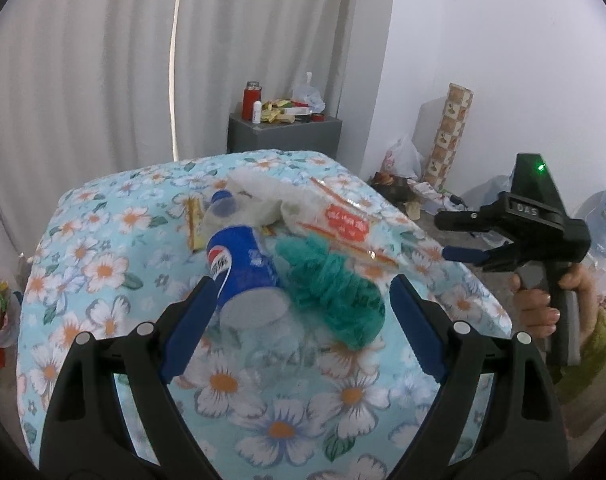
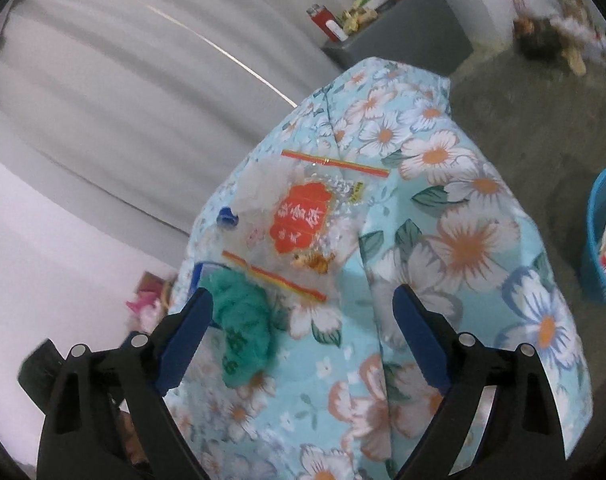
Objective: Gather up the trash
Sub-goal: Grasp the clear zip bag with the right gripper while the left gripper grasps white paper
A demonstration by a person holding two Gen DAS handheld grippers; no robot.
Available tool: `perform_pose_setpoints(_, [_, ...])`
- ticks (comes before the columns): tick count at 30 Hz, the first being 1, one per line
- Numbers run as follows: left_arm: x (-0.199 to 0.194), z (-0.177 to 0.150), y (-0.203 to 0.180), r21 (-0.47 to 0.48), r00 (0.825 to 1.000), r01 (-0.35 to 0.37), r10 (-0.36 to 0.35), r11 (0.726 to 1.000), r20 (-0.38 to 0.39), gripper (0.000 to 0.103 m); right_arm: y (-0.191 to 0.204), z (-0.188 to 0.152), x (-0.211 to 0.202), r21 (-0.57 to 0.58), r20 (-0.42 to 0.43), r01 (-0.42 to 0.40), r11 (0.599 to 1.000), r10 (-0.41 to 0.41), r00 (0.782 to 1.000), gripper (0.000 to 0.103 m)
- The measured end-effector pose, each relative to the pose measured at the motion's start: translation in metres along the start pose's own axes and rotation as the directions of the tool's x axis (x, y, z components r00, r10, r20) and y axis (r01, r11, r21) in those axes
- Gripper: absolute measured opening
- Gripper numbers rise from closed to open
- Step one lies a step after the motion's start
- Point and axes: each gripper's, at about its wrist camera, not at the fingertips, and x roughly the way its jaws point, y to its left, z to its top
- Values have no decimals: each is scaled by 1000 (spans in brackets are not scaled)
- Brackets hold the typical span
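Trash lies on a table under a floral cloth (image 1: 103, 264). A clear bottle with a blue Pepsi label (image 1: 243, 268) lies on its side. Beside it is a crumpled green plastic bag (image 1: 335, 288), also in the right wrist view (image 2: 243, 320). Behind are a clear wrapper with a red label (image 1: 345, 220), (image 2: 299, 220), a white bag (image 1: 263, 196) and a blue-capped bottle (image 1: 223, 204). My left gripper (image 1: 303, 292) is open, its jaws either side of the bottle's base and the green bag. My right gripper (image 2: 303, 308) is open and empty above the table's edge; it also shows in the left wrist view (image 1: 459, 236).
A blue bin (image 2: 603, 240) with packaging inside stands on the floor to the right. A grey cabinet (image 1: 283, 132) with a red flask and clutter stands behind the table. Bags and a patterned roll (image 1: 451, 132) lie on the floor by the wall. Curtains hang behind.
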Motion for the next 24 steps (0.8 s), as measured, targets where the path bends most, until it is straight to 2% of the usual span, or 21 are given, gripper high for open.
perform_pose_setpoints(6, [18, 46, 5, 14, 1000, 21, -21, 1000, -2, 84, -22, 22, 15, 106, -25, -59, 993, 62, 998, 85])
perform_pose_setpoints(8, [34, 71, 12, -1, 999, 33, -33, 999, -33, 84, -28, 28, 19, 133, -30, -72, 988, 77, 997, 83])
perform_pose_setpoints(11, [67, 101, 29, -66, 989, 86, -93, 994, -113, 83, -38, 37, 26, 174, -45, -77, 982, 86, 995, 81])
perform_pose_setpoints(13, [92, 118, 41, -114, 981, 91, -108, 989, -160, 75, -43, 43, 32, 200, -58, -82, 976, 96, 994, 80])
perform_pose_setpoints(14, [110, 127, 48, -141, 973, 91, -118, 986, -197, 74, -45, 45, 34, 208, -63, -87, 974, 102, 993, 80])
perform_pose_setpoints(18, [168, 143, 72, -260, 937, 69, -152, 963, -314, 55, -51, 52, 44, 232, -78, -89, 969, 110, 991, 77])
perform_pose_setpoints(21, [205, 145, 78, -227, 914, -15, -79, 974, -397, 49, -56, 56, 53, 255, -90, -89, 963, 115, 989, 74])
perform_pose_setpoints(24, [237, 142, 83, -212, 883, -55, -52, 976, -467, 42, -61, 57, 63, 274, -102, -81, 958, 112, 988, 68])
